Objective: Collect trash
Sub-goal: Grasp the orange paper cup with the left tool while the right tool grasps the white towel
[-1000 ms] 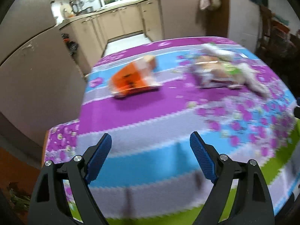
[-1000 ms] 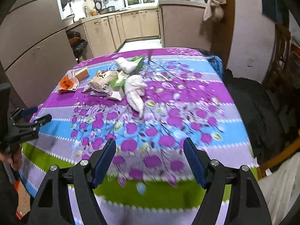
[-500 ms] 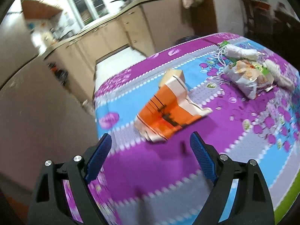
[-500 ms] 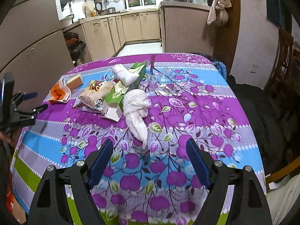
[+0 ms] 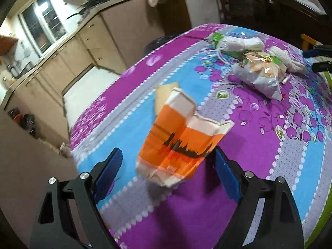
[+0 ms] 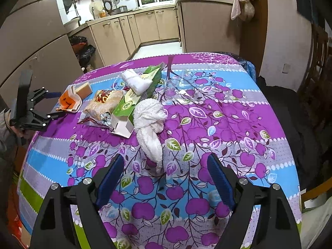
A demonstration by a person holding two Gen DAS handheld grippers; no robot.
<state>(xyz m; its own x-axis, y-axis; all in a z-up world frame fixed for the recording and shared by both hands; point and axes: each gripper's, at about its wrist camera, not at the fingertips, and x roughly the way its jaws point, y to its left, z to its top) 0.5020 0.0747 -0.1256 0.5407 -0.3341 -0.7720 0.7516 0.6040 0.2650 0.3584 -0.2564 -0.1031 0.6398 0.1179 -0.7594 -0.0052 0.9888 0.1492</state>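
1. Two grippers work over a tabletop (image 6: 259, 112) covered in a purple, blue and grey floral cloth.
2. The left gripper (image 5: 167, 173) has its jaws wide, and they have just been opening a little. A torn orange-and-white carton (image 5: 182, 141) lies on the cloth between the blue pads, close to the right pad; whether that pad touches it I cannot tell. The carton is not clamped.
3. Just behind the carton lies a flat tan piece of cardboard (image 5: 162, 95).
4. The right gripper (image 6: 166, 178) also stands wide, its jaws having just been opening. The tail end of a crumpled white cloth (image 6: 150, 124) reaches down towards the gap between the pads, which do not touch it.
5. Further trash sits in a cluster at the middle of the tabletop: an open green box (image 6: 139, 97), a rolled white bundle (image 6: 134, 81) resting on it, and a crinkled snack bag (image 6: 105, 102) beside it.
6. A person's hand (image 6: 12, 124) holds the left gripper at the table's left edge.
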